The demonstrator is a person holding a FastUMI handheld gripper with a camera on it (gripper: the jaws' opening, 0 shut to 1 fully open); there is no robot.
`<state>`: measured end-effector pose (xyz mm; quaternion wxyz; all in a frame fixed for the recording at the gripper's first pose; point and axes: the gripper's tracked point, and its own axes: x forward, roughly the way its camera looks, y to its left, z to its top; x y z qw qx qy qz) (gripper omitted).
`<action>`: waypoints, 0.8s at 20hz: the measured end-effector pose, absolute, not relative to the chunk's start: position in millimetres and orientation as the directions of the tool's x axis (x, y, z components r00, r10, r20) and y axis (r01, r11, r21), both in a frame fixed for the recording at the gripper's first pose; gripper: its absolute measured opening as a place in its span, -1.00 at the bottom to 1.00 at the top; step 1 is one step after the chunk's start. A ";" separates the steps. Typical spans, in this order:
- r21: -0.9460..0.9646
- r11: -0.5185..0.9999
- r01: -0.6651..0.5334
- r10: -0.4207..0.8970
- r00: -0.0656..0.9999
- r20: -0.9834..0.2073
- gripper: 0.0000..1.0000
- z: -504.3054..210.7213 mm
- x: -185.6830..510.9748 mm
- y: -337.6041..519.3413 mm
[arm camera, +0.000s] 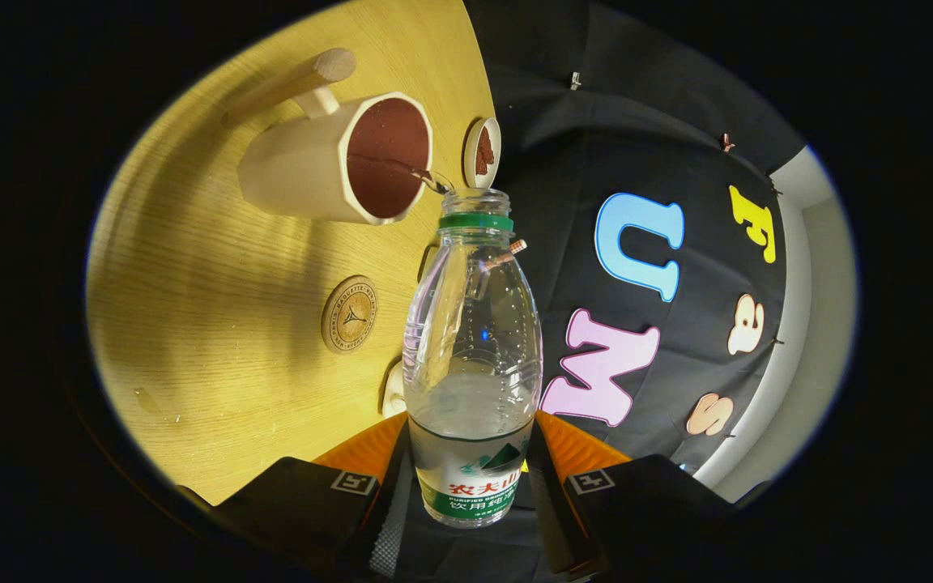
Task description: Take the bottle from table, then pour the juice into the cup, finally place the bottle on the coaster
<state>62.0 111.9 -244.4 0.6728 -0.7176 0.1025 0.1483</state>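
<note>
The gripper (pixel 470 478) is rolled onto its side, so the table (pixel 215 267) stands like a wall beside it, and both fingers press the labelled lower part of the clear bottle (pixel 473 348), clamping it between them. The bottle's base is hidden between the fingers. Beside the bottle, the round coaster (pixel 349 314) lies on the wood. Beyond it, a thin stream leaves the bottle's open mouth into the pale cup (pixel 337 158). A small round dish (pixel 483 151) sits just past the cup, its contents hard to make out.
</note>
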 end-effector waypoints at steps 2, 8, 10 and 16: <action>-0.936 -0.077 -0.345 0.051 0.936 -0.349 0.41 -243.5 62.6 112.2; -0.937 -0.129 -0.326 0.068 0.939 -0.336 0.41 -239.4 65.0 115.8; -0.936 -0.145 -0.319 0.073 0.940 -0.332 0.41 -236.8 66.5 113.7; -0.938 -0.181 -0.296 0.089 0.945 -0.315 0.40 -228.8 73.3 114.2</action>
